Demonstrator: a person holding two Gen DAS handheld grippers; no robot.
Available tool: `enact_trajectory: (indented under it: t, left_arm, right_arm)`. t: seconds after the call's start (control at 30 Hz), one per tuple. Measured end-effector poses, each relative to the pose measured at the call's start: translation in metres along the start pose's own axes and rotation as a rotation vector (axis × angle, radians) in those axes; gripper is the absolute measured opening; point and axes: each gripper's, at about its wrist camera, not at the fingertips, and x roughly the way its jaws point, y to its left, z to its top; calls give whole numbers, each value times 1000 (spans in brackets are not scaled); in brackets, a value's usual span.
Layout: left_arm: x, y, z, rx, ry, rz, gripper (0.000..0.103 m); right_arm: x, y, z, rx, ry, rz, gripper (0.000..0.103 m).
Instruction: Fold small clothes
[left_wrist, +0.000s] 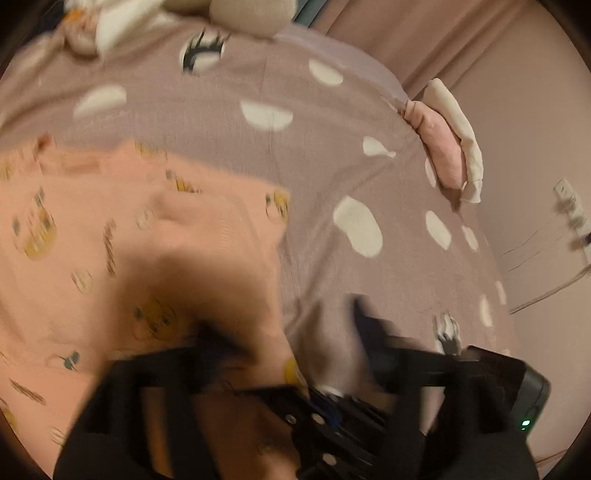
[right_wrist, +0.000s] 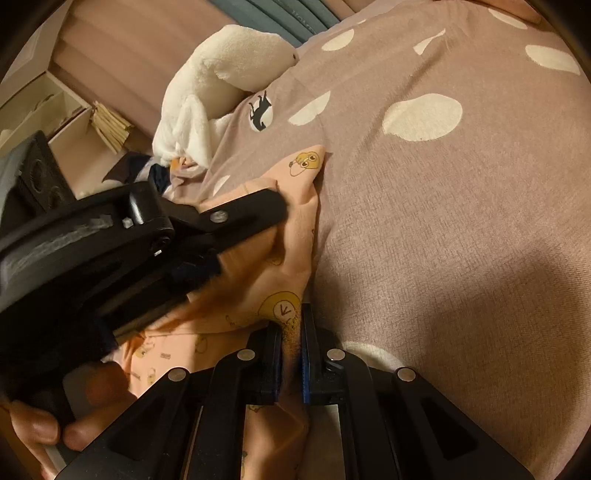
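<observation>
On the dotted bedspread, only right view shows plush toy; right gripper pinches peach garment, left gripper spread, holding nothing.

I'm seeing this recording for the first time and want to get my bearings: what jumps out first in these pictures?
The peach garment with yellow cartoon prints lies on a mauve bedspread with big white spots. The right gripper is clamped on the garment's fabric at the bottom, while the left gripper, jaws apart, sits over the cloth at left. A white plush toy rests at the spread's far edge.
</observation>
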Motion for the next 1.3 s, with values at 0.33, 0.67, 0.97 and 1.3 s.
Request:
enact_trajectory:
  t: [0.33,0.67,0.97,1.3]
  left_arm:
    - [-86,-22,-6,124,-61,-205,81]
    - [-189,100,-49,143,-206,46,93]
    - [-145,212,-36,-262,-196,-100,91]
    - [-158,273,-29,-453,-302,-258,76]
  right_arm:
    - [0,-1,0,5,-3,7,5]
    - [0,-3,0,16,-4,21,5]
    - [0,-5,0,26,-7,38,5]
    - [-20,19,-2,-68,-10,-40,5]
